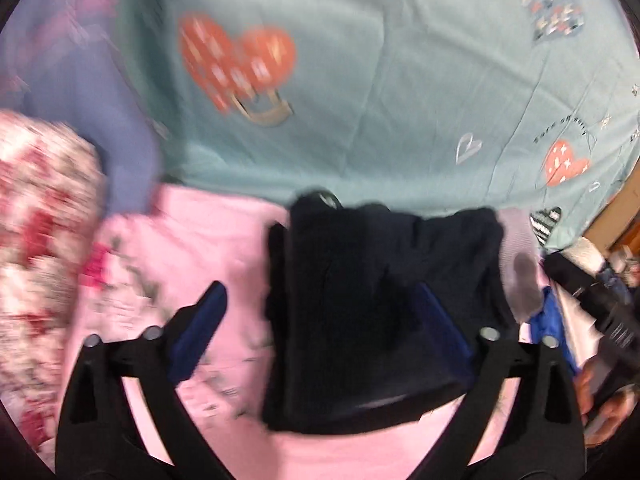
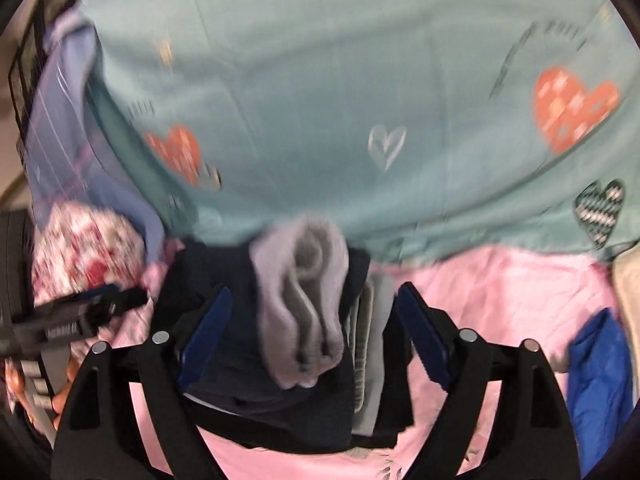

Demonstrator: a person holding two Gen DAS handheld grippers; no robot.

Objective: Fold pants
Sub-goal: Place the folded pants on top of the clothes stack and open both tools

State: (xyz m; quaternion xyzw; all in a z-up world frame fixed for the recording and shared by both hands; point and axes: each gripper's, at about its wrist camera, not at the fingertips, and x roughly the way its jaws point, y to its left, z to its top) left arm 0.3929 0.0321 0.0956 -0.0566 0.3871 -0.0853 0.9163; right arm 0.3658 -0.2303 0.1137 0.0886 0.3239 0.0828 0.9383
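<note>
Now we are hovering both grippers over the folded dark pants (image 1: 380, 312) on the pink sheet (image 1: 208, 248).

We are keeping the left gripper (image 1: 320, 320) spread wide, gripping nothing, and the right gripper (image 2: 314, 312) likewise wide around a grey sock bundle (image 2: 304, 296) lying on the pants; beyond, the teal heart-print cover (image 1: 380, 80) is stretching away.

You can see small dark writing on the teal sheet (image 1: 400, 80) near an orange heart, but it is too blurry to read.
</note>
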